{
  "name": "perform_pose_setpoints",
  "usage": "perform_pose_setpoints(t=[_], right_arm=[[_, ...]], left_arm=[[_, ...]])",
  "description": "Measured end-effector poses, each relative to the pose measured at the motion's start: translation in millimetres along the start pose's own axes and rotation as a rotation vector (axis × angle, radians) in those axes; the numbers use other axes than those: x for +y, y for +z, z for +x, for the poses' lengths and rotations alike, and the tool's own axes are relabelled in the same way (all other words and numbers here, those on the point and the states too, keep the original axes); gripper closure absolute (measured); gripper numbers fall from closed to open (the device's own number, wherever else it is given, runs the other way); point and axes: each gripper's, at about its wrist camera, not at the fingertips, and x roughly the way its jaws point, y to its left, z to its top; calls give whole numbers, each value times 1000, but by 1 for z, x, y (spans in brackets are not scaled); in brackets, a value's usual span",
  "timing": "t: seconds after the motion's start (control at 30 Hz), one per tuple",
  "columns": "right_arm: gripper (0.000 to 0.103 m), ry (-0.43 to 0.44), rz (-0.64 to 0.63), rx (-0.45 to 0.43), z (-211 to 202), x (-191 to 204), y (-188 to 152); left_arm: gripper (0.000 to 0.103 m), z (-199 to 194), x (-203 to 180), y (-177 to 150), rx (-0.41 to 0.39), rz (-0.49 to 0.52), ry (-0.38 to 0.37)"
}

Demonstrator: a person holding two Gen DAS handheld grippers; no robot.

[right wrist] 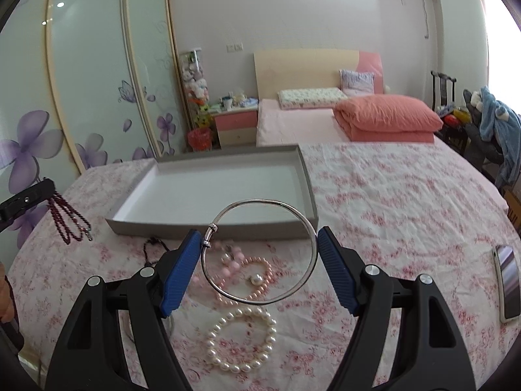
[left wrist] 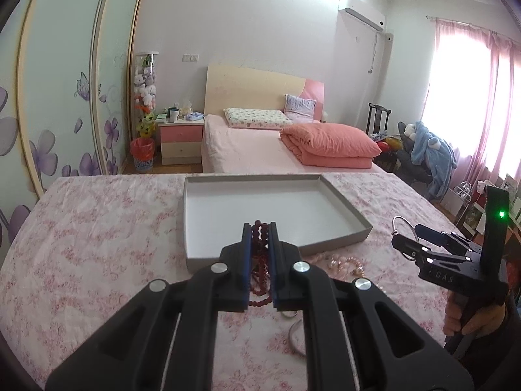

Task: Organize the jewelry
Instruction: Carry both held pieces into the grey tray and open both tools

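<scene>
My left gripper is shut on a dark red bead necklace, held above the near edge of an open grey tray. The right wrist view shows that necklace dangling from the left gripper clear of the cloth. My right gripper has its blue pads pressed on both sides of a silver bangle, lifted just before the tray. The left wrist view shows the right gripper with the bangle, a hand below it.
On the pink floral cloth below the bangle lie a pink bead bracelet, a white pearl bracelet and a dark cord necklace. A phone lies at the right edge. A bed and a nightstand stand beyond the table.
</scene>
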Motion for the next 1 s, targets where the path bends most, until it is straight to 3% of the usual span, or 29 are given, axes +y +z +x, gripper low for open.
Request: perform_pose_setpoints(t=[0.53,0.83,1.0], right_arm=[[30,-9,-53,-160,-7,21,36],[30,-35,-65,-228,25,23,71],[30,-47,-64,-218,57,24,85]], left_arm=[[93,19,-19,27,-51,9,9],[93,60,-14,49,-59,18,44],[93,99,0,65,-31,-1,71]])
